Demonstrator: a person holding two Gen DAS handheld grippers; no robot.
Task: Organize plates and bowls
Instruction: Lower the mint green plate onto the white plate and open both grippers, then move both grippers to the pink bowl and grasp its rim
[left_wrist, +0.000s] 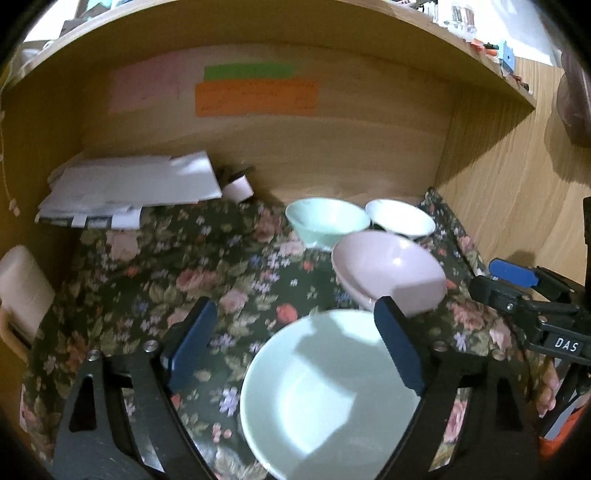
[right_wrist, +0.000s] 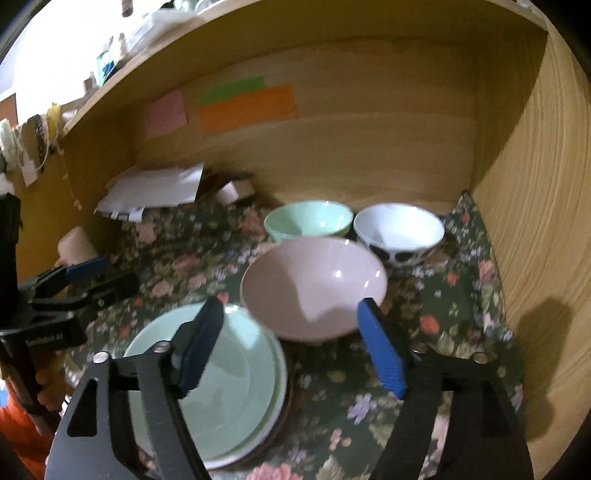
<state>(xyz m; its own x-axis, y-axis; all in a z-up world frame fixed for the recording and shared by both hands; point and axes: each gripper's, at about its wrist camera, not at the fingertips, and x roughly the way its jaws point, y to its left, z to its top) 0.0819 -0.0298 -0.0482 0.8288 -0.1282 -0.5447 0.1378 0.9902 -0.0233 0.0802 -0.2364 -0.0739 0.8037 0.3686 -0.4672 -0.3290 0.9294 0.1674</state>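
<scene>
On the floral cloth (left_wrist: 155, 258) a mint plate (left_wrist: 325, 395) tops a stack of plates (right_wrist: 221, 387), with a white and a brown rim showing beneath it. Behind the stack stands a pink bowl (left_wrist: 388, 273) (right_wrist: 314, 284). Farther back, side by side, are a mint bowl (left_wrist: 325, 218) (right_wrist: 306, 219) and a white bowl with black patches (left_wrist: 400, 219) (right_wrist: 399, 229). My left gripper (left_wrist: 295, 339) (right_wrist: 99, 275) hangs open over the plate's left part, holding nothing. My right gripper (right_wrist: 291, 332) (left_wrist: 487, 277) is open above the pink bowl's near rim, also holding nothing.
This is a wooden shelf nook: back wall with pink, green and orange notes (right_wrist: 247, 109), side wall (right_wrist: 535, 221) close on the right. A pile of white papers (left_wrist: 133, 188) and a tape roll (left_wrist: 238, 188) lie at the back left. A cream container (left_wrist: 22, 288) sits far left.
</scene>
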